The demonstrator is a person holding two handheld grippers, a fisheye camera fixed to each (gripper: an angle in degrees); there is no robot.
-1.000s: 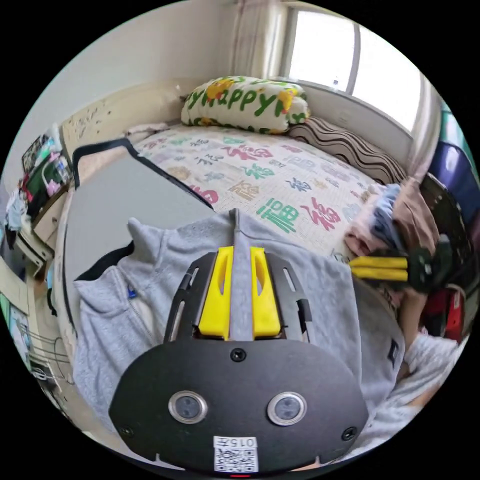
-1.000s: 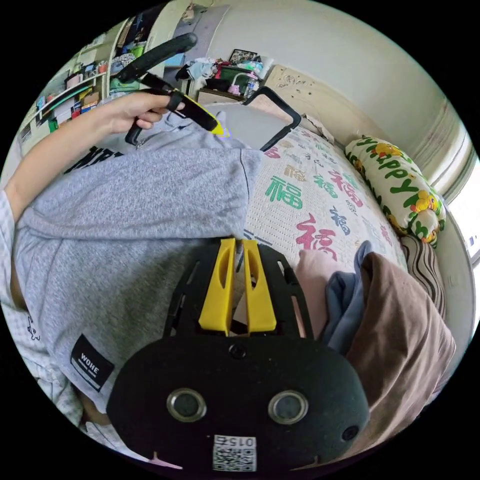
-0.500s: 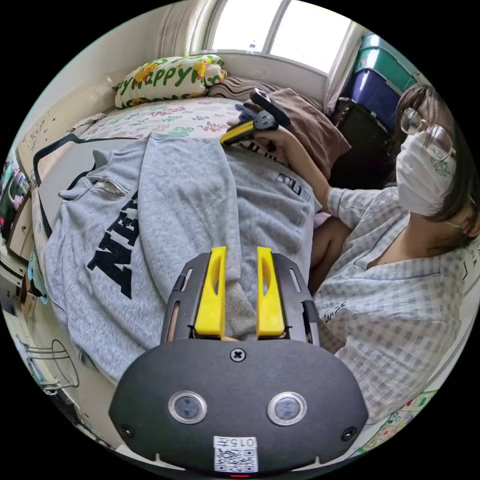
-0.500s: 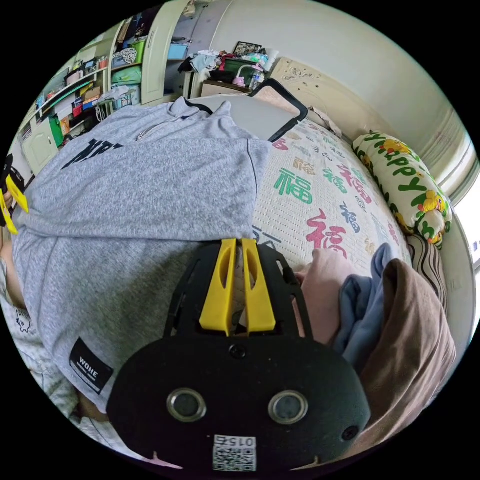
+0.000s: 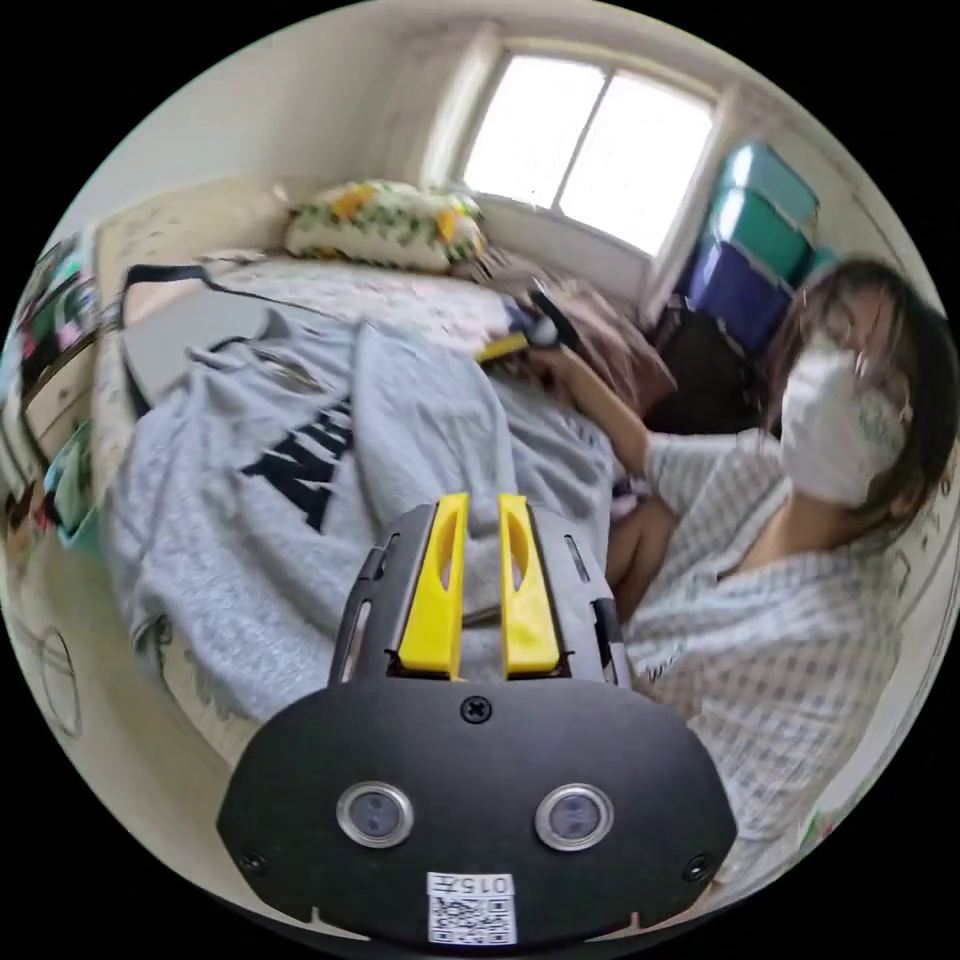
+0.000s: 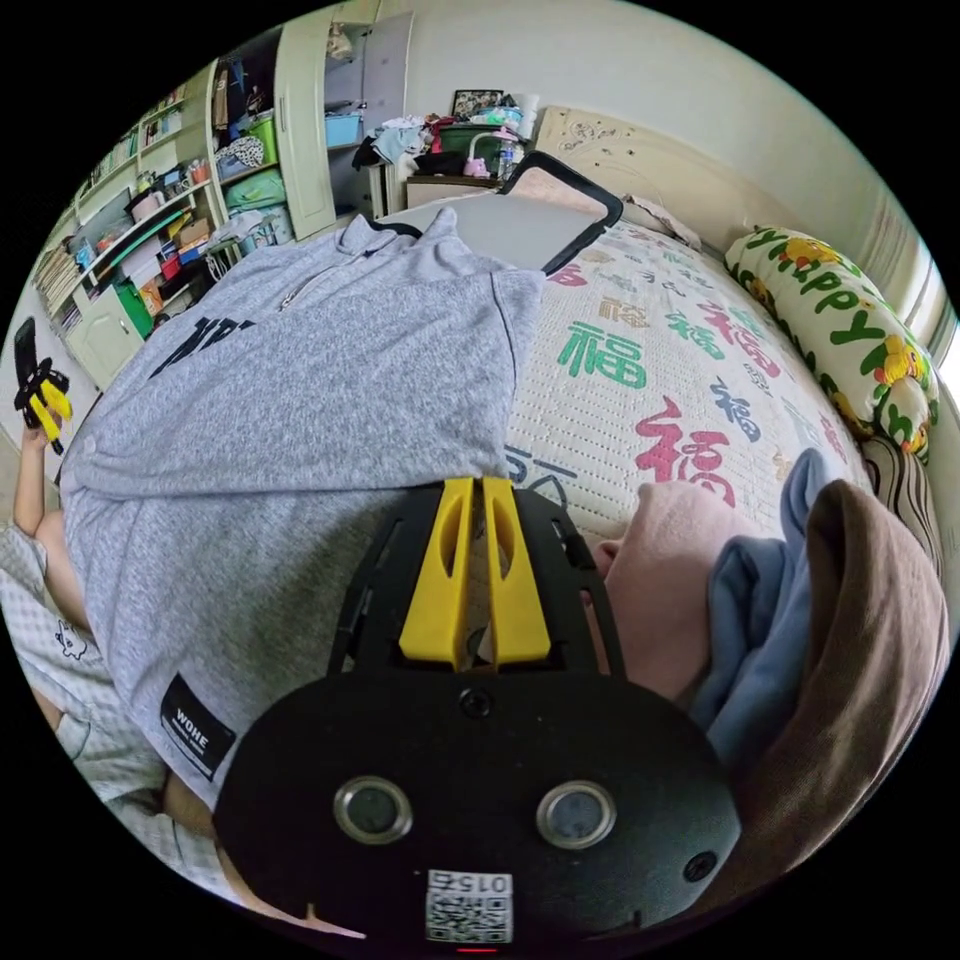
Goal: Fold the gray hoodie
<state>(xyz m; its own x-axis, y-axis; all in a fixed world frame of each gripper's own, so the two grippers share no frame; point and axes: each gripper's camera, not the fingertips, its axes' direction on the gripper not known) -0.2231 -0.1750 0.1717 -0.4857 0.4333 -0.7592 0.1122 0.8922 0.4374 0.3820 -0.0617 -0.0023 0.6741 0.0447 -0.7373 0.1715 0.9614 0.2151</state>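
Note:
The gray hoodie (image 5: 300, 480) with black lettering lies spread on the bed, one sleeve (image 5: 430, 430) folded across its front. In the right gripper view the hoodie (image 6: 300, 400) covers the left half, a black label near its hem. My left gripper (image 5: 483, 498) hangs back from the hoodie's near edge, jaws a narrow gap apart with nothing between them. It appears again as the left gripper (image 6: 45, 405), held up in a hand beyond the hoodie. My right gripper (image 6: 478, 482) is shut on the hoodie's side edge, seen from across as the right gripper (image 5: 500, 347).
A pile of pink, blue and brown clothes (image 6: 760, 620) lies beside the right gripper. A printed pillow (image 6: 840, 340) sits at the bed's head, and a grey board with a black rim (image 6: 520, 225) lies under the hoodie's collar. The person (image 5: 760, 600) sits by the bed; cluttered shelves (image 6: 150, 230) stand behind.
The left gripper carried the sleeve across the hoodie, let it go and drew back off the bed's edge. The right gripper kept its hold in place.

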